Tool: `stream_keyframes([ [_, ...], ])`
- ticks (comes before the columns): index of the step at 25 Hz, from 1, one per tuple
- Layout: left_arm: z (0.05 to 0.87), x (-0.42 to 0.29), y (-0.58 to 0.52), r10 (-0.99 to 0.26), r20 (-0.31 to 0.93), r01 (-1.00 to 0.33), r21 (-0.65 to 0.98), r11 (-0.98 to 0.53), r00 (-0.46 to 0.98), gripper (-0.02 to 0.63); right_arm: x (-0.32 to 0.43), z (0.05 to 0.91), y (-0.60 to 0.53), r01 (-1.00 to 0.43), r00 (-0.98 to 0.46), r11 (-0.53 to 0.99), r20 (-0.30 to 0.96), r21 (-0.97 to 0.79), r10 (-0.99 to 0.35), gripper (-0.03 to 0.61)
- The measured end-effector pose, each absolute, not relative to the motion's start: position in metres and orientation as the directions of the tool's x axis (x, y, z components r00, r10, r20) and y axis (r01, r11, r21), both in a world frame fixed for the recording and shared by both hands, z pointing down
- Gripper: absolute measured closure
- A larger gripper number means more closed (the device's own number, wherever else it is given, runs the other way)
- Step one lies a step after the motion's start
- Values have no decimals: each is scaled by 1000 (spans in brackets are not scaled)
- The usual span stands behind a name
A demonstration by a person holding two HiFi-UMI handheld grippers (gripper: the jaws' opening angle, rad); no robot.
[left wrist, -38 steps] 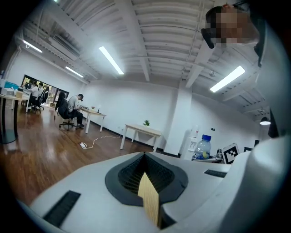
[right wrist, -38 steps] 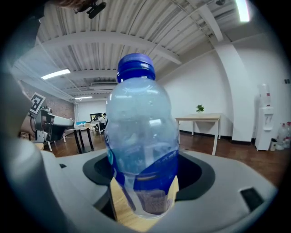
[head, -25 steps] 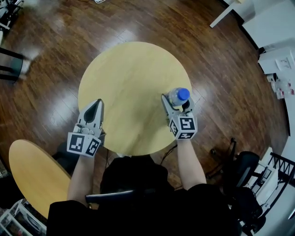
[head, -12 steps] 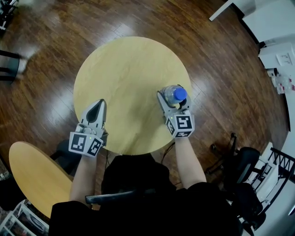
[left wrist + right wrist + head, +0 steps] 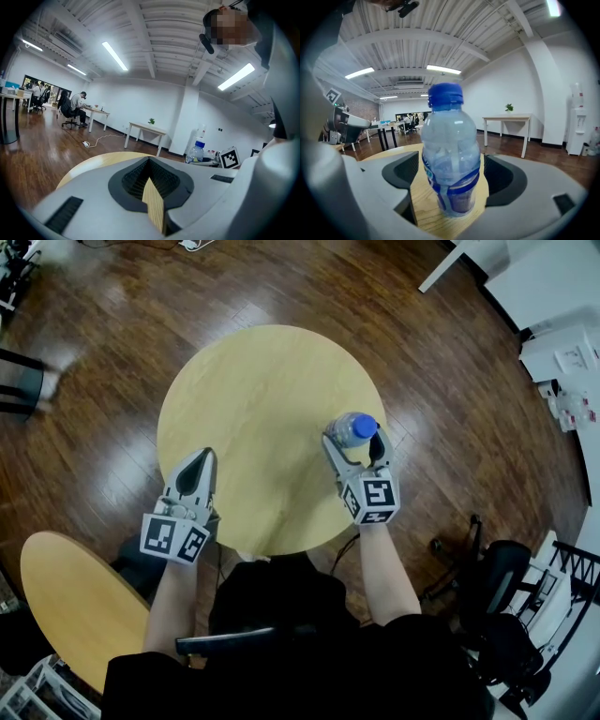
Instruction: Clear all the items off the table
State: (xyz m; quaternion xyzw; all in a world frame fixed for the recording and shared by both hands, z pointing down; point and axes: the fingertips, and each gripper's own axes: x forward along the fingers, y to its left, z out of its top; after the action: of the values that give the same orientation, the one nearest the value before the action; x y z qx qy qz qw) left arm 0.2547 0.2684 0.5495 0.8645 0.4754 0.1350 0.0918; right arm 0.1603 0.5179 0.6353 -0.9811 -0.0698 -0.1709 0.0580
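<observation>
Your right gripper point(image 5: 354, 444) sits at the right edge of the round desk point(image 5: 262, 390), with the water bottle point(image 5: 354, 429) standing upright between its fingers point(image 5: 399, 172). Those fingers have just been opening and now stand wide. In the right gripper view a strip of desk shows on each side of the bottle, so neither pad presses on it. The bottle is clear plastic with a blue cap and a blue label band, and its base rests flat on the wood close to the desk's right rim.

Your left gripper point(image 5: 197, 470) is over the near left part of the same desk, well apart from the bottle. Its fingers are closed together and nothing sits between them. Only a thin sliver of desk shows through the notch behind the tips in the left gripper view.

The desk top carries nothing else that you can see. A second round desk point(image 5: 75, 606) lies at your lower left, over the dark wooden floor point(image 5: 112, 352).
</observation>
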Motion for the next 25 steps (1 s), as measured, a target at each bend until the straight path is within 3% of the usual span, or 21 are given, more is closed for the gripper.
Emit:
stream_keyframes([
  [13, 480, 241, 211, 854, 0, 819, 285, -498, 520, 614, 98, 531, 491, 239, 951, -971, 208, -28, 229, 136],
  [24, 423, 241, 145, 807, -137, 801, 300, -519, 574, 614, 65, 438, 454, 258, 966, -966, 1, -28, 259, 508],
  [25, 421, 238, 142, 810, -138, 804, 294, -516, 570, 614, 63, 435, 449, 253, 967, -967, -5, -29, 254, 514],
])
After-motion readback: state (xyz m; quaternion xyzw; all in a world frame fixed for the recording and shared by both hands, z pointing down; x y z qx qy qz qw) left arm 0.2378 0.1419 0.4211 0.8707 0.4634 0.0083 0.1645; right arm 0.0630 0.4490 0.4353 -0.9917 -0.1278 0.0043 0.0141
